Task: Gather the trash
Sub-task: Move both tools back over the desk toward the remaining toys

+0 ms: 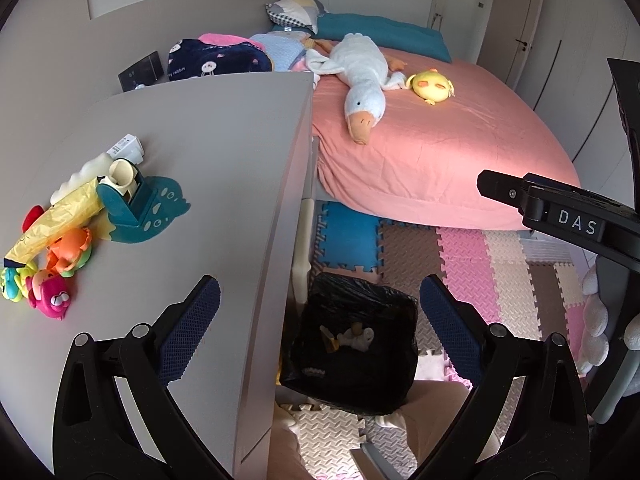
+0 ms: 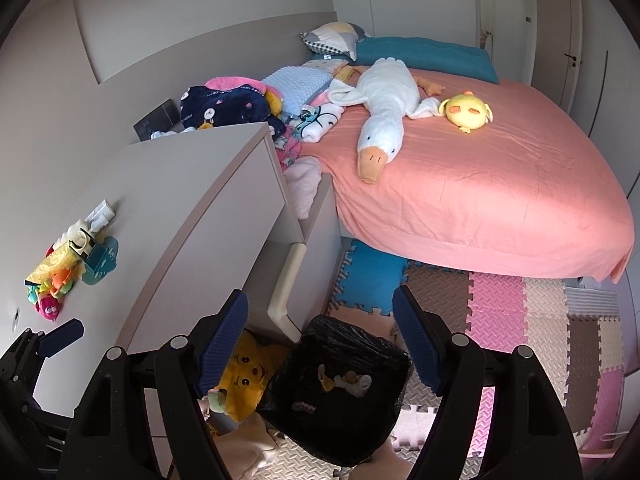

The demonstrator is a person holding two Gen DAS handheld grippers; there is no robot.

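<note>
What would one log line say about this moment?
left gripper: open, empty | right gripper: open, empty | bin: on floor by desk, scraps inside | toys: on desk

One bin [image 2: 336, 396] lined with a black bag, lower middle. Two plush toys on the bed: one goose [image 2: 384, 108], one yellow chick [image 2: 466, 114]. Two pillows [image 2: 332, 40] at the upper middle.

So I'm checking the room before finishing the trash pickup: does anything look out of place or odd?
One thing: a crumpled yellow wrapper lies on the desk among the toys, beside the teal dinosaur holder. It looks like leftover trash. The black-lined bin stands upright on the floor with scraps inside. Nothing looks spilled.
</note>
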